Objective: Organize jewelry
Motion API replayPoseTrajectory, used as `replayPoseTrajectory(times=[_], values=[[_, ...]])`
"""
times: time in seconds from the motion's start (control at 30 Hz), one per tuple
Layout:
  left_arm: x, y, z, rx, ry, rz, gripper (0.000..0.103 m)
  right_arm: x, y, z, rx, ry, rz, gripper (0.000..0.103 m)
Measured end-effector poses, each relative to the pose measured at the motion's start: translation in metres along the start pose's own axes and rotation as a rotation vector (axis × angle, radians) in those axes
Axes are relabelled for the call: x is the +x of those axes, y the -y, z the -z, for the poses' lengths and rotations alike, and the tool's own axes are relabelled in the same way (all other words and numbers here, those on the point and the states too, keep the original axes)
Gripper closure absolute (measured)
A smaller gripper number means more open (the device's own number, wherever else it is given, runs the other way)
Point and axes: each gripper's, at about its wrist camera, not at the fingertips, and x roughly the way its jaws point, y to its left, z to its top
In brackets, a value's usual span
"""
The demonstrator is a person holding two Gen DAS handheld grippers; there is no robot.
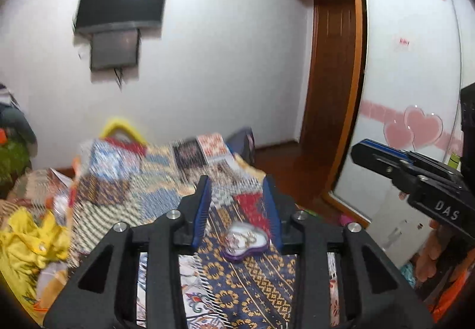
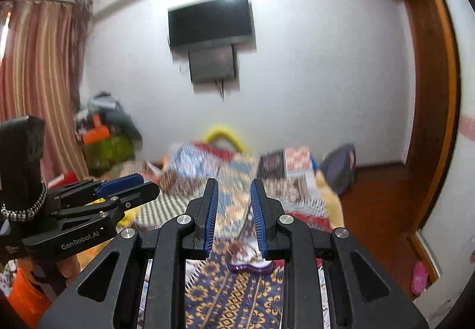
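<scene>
Left hand-held gripper [image 1: 237, 207] hangs released above the bed [image 1: 166, 180], nothing between its pads. Right hand-held gripper [image 2: 234, 210] stands slightly parted, seemingly empty, over the blurred purple jewelry box [image 1: 245, 243].

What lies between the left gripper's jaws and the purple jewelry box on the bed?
Only patterned bedspread. In the left wrist view the left gripper has open, empty jaws, and the heart-shaped jewelry box rests below them, untouched.

Both grippers [image 1: 237, 207] [image 2: 234, 213] raised, jaws apart, empty
</scene>
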Motion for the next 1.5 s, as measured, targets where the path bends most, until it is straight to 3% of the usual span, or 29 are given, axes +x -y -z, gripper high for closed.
replayPoseTrajectory(times=[0.1,0.17,0.2,0.23,0.27,0.37,0.47,0.63,1.5], values=[[-0.033,0.007,-0.006,0.017,0.085,-0.04,0.043,-0.025,-0.012,-0.005,-0.012,0.081,0.023,0.08],[-0.052,0.01,-0.008,0.011,0.137,-0.067,0.021,-0.039,-0.019,-0.007,-0.017,0.126,0.04,0.062],[-0.06,0.011,-0.008,0.007,0.164,-0.083,0.015,-0.044,-0.022,-0.006,-0.018,0.145,0.049,0.056],[-0.066,0.011,-0.008,0.003,0.186,-0.095,0.007,-0.048,-0.024,-0.005,-0.017,0.165,0.06,0.044],[-0.073,0.012,-0.007,-0.001,0.206,-0.107,0.004,-0.051,-0.027,-0.004,-0.014,0.183,0.072,0.033],[-0.086,0.015,-0.004,0.005,0.239,-0.136,0.003,-0.055,-0.03,0.0,0.0,0.221,0.11,0.014],[-0.091,0.018,0.001,0.005,0.245,-0.143,0.002,-0.054,-0.033,0.002,-0.003,0.244,0.161,0.001],[-0.094,0.021,0.007,0.012,0.239,-0.144,0.002,-0.054,-0.038,0.005,-0.032,0.244,0.199,0.0],[-0.088,0.025,0.012,0.018,0.217,-0.135,0.002,-0.069,-0.037,0.012,-0.042,0.196,0.202,0.0]])
